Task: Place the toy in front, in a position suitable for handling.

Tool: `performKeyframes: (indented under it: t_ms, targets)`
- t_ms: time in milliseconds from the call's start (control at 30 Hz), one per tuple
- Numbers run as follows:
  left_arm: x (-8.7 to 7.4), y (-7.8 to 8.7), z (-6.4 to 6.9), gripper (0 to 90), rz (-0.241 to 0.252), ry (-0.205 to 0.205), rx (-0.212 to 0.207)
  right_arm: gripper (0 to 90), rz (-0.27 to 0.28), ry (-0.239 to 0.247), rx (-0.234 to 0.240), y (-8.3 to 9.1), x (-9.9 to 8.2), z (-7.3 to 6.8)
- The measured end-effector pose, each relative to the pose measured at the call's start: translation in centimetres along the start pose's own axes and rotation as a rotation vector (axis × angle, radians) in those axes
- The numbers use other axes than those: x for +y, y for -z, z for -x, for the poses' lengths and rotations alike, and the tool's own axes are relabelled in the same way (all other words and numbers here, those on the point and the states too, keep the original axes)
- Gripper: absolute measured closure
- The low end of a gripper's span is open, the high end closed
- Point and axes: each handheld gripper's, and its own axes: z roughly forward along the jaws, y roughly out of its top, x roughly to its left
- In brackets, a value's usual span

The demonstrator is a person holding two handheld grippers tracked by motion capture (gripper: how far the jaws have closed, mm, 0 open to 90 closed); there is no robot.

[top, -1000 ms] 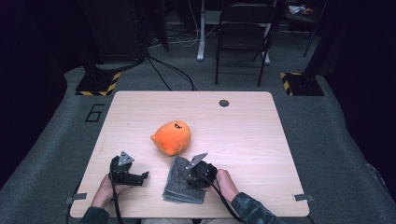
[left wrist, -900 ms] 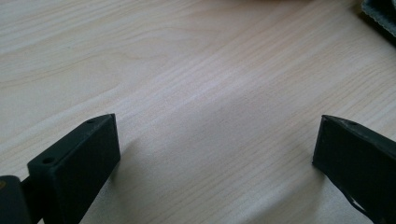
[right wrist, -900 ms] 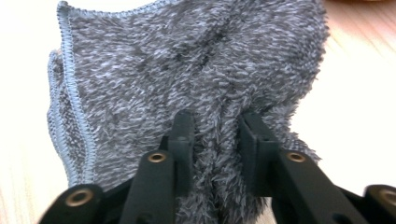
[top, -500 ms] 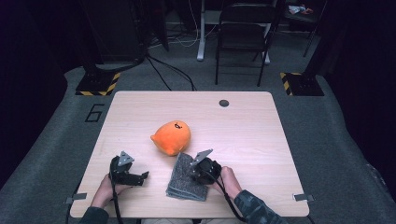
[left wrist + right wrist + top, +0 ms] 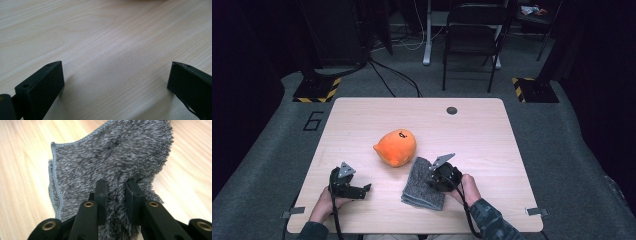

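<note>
A folded grey fuzzy cloth (image 5: 419, 189) lies near the table's front edge, right of centre. My right gripper (image 5: 431, 179) is shut on its right edge, with pile bunched between the pads (image 5: 101, 192) and that part of the cloth (image 5: 112, 157) pulled up off the wood. An orange plush toy (image 5: 396, 147) sits just behind and to the left of the cloth. At the front left my left gripper (image 5: 365, 190) rests low over the table, open, with bare wood between its jaws (image 5: 116, 75).
The light wooden table (image 5: 492, 135) has a small dark round grommet (image 5: 452, 110) near its far edge. A black folding chair (image 5: 472, 40) and cables stand on the floor beyond. Yellow-and-black striped bases (image 5: 314, 92) flank the far corners.
My right gripper has moved right and slightly up, dragging the cloth's gripped edge with it. The left gripper and the plush toy stay where they were.
</note>
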Motion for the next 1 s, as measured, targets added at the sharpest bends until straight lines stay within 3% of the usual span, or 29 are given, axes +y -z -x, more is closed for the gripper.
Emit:
performKeyframes:
  t_ms: [633, 867, 1000]
  targets:
    - [0.0, 0.0, 0.0, 0.1, -0.002, -0.001, 0.000, 73.6, 0.031, -0.140, -0.127, 3.2, -1.9, 5.1]
    - [0.0, 0.0, 0.0, 0.1, -0.002, -0.001, 0.000, 73.4, 0.054, -0.220, -0.182, 4.8, -3.0, 7.5]
    - [0.0, 0.0, 0.0, 0.1, -0.002, -0.001, 0.000, 73.3, 0.067, -0.280, -0.239, 5.8, -4.0, 9.2]
